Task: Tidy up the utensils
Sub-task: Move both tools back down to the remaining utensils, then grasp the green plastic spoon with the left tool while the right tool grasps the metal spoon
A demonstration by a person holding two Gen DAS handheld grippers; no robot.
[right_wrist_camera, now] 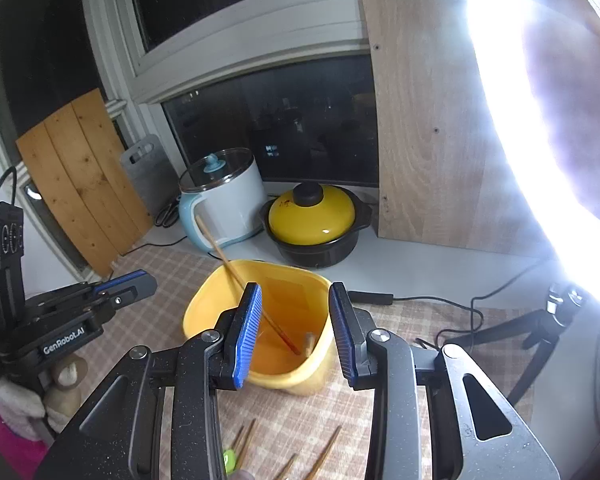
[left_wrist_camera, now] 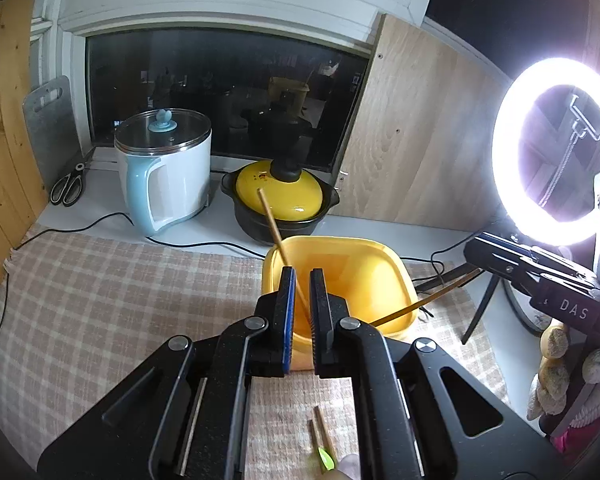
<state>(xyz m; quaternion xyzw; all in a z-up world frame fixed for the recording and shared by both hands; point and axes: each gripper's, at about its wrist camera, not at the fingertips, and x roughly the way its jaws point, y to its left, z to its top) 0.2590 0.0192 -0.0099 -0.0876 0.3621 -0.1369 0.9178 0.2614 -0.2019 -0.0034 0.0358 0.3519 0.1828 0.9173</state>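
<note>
A yellow tub stands on the checked cloth of the tabletop, and one wooden chopstick leans inside it — low end on the tub floor, top end sticking out over the far-left rim. In the left wrist view a second chopstick slants over the tub's right rim toward the right tool, though whether it is touching that tool cannot be told.

The left tool hovers over the near rim of the tub with its jaws drawn close but not fully together; the leaning chopstick passes through the narrow gap, and whether the pads actually pinch it cannot be told. The right tool is released, its blue-padded fingers spread wide above the tub's near side with nothing between them.

More chopsticks lie on the cloth near the bottom edge, beside a small green item.

At the far side sit a white-and-blue electric pot with a glass lid, a black casserole with a yellow lid to its right, and scissors at far left. A ring light glares on the right.
</note>
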